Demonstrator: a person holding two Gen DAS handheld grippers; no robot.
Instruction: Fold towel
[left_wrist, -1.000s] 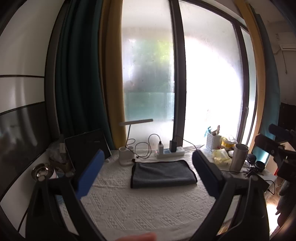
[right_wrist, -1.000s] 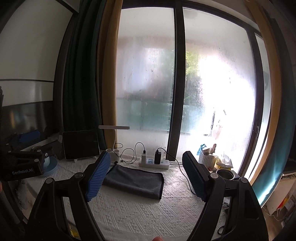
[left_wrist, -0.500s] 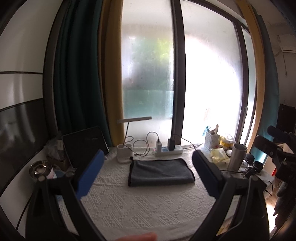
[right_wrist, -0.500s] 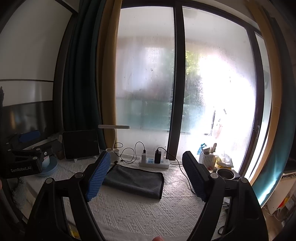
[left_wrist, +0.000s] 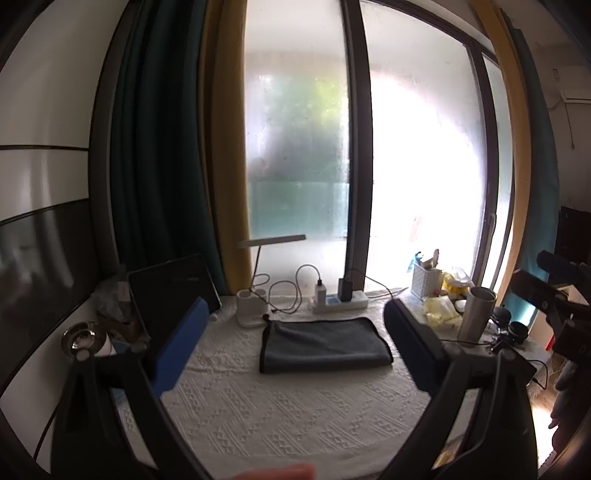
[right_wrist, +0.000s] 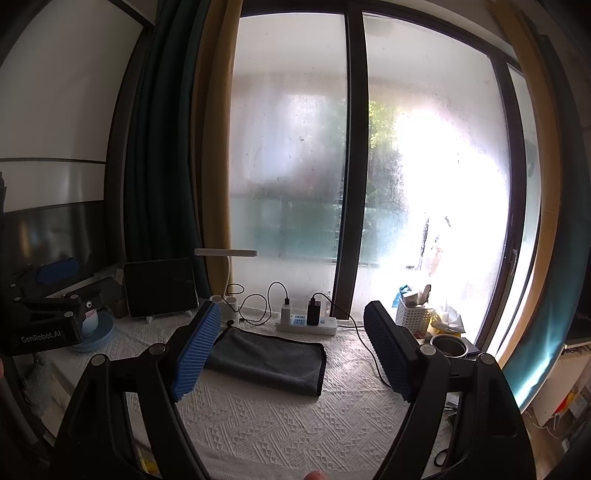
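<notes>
A dark grey towel (left_wrist: 323, 343) lies folded into a flat rectangle on the white textured tablecloth (left_wrist: 288, 410), near the window side. It also shows in the right wrist view (right_wrist: 267, 360). My left gripper (left_wrist: 295, 343) is open and empty, raised above the table and well back from the towel. My right gripper (right_wrist: 291, 354) is open and empty too, held back from the towel; its left pad (right_wrist: 197, 354) hides the towel's left end. The left gripper's body (right_wrist: 44, 328) shows at the left of the right wrist view.
Behind the towel stand a white power strip with chargers (left_wrist: 340, 299), a white desk lamp (left_wrist: 255, 295) and a tablet (left_wrist: 173, 291). A steel tumbler (left_wrist: 476, 314), a white basket (left_wrist: 426, 280) and small clutter sit at the right. A metal bowl (left_wrist: 83, 336) is at the left.
Both grippers stay open and empty. The left wrist view has drifted slightly, so the towel sits a little lower left in it. The towel itself has not moved.
</notes>
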